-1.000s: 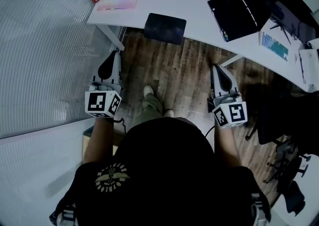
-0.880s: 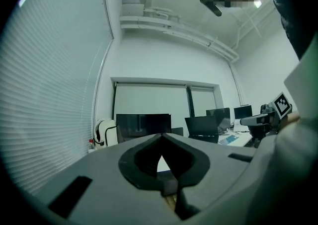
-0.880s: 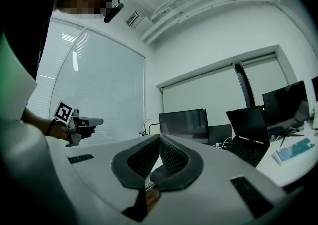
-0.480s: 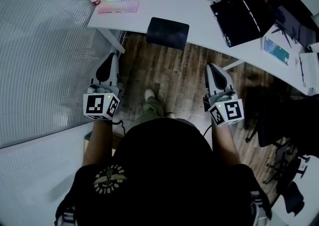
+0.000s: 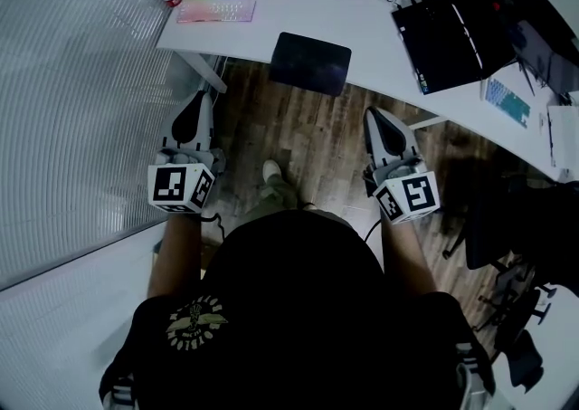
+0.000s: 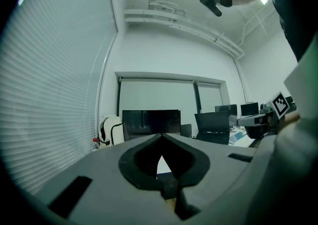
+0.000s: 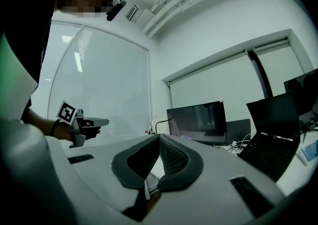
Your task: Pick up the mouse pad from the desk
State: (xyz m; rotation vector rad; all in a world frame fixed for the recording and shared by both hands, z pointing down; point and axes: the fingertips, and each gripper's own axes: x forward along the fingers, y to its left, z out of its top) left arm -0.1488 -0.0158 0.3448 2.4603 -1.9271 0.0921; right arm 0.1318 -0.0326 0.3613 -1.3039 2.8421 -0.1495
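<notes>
White desk [image 5: 371, 37] runs across the top of the head view, wood floor [image 5: 298, 137] below it. The dark mouse pad [image 5: 310, 62] lies flat at the desk's near edge, between the lit keyboard [image 5: 217, 10] and the laptop [image 5: 452, 37]. I hold my left gripper [image 5: 197, 99] and right gripper [image 5: 373, 115] over the floor, short of the pad, with both pairs of jaws clenched on nothing.

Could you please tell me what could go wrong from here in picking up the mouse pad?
The left gripper and right gripper are both shut and empty; arriving like that, they may just shove the mouse pad.
The pad seems to overhang the front edge of the desk, so a nudge could drop it to the floor.
The laptop beside it could get clipped.
</notes>
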